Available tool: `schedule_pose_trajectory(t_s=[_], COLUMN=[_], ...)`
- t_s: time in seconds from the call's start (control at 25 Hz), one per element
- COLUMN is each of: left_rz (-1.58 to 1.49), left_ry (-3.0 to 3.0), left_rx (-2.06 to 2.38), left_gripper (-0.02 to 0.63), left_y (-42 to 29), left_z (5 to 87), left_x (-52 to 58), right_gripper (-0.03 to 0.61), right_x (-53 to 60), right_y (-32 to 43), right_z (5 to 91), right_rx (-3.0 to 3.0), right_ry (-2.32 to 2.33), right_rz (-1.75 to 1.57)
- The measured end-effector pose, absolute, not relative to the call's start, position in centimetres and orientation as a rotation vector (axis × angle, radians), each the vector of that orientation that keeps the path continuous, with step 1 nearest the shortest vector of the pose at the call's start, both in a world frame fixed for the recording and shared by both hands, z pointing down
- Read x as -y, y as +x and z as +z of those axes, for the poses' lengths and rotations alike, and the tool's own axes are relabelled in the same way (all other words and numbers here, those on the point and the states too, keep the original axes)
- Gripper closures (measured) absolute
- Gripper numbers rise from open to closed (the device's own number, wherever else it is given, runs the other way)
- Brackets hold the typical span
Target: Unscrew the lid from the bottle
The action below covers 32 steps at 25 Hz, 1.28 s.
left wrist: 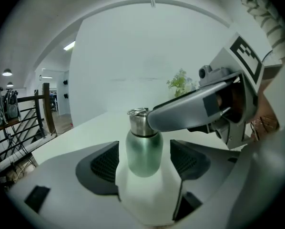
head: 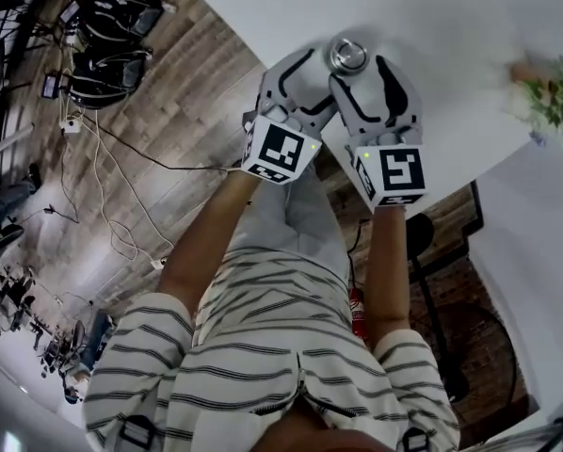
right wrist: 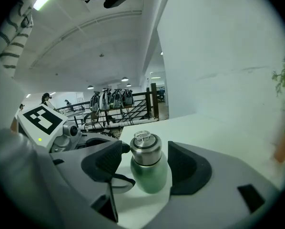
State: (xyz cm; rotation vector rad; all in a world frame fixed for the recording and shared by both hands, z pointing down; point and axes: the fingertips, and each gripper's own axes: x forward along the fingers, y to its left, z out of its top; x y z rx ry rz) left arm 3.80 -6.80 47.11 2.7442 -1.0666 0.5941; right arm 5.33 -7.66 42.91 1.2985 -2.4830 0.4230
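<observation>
Straddling the green bottle (left wrist: pixel 144 152) near the table (head: pixel 460 26)'s edge, left gripper (left wrist: pixel 145 161) and right gripper (right wrist: pixel 146 162) gape wide; head view shows only its lid (head: pixel 346 56) (grippers hide its body).

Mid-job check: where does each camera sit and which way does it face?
Head view: on the person's head, looking steeply down at the table; both forearms, striped shirt, left tongs and right tongs show.
Left gripper view: on left tongs, looks along its open jaws at the green bottle; right tongs cross from right.
Right gripper view: on right tongs, faces the bottle; left tongs at left.
Shared: all show the bottle's steel lid.
</observation>
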Motion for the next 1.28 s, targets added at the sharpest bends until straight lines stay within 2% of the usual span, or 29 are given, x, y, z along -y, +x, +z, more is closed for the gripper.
schedule_pose_trajectory(t_s=[0.2,0.56,0.68,0.76,1.28], left_rz=[0.584,0.581,0.594,0.595,0.582], left_ry=[2.801,2.872,2.885,2.894,2.899], left_rx=[0.982,0.864,0.854,0.864,0.892], left_gripper=[0.265,0.259,0.267,0.302,0.299], left_y=[4.8,6.3,6.7,6.6,6.3], left_z=[47.7,48.3,48.5,48.5,48.5], left_x=[7.5,8.5,8.7,8.8,8.9], right_gripper=[0.267,0.275,0.294,0.320,0.311], right_x=[8.6,9.6,9.7,9.8,9.8], right_y=[4.8,4.5,4.4,4.3,4.2], right_z=[43.7,44.2,44.3,44.3,44.3], right_rx=[2.479,2.483,2.477,2.466,2.473], right_ry=[1.268,1.244,1.242,1.243,1.175], right_rz=[0.410,0.408,0.395,0.373,0.341])
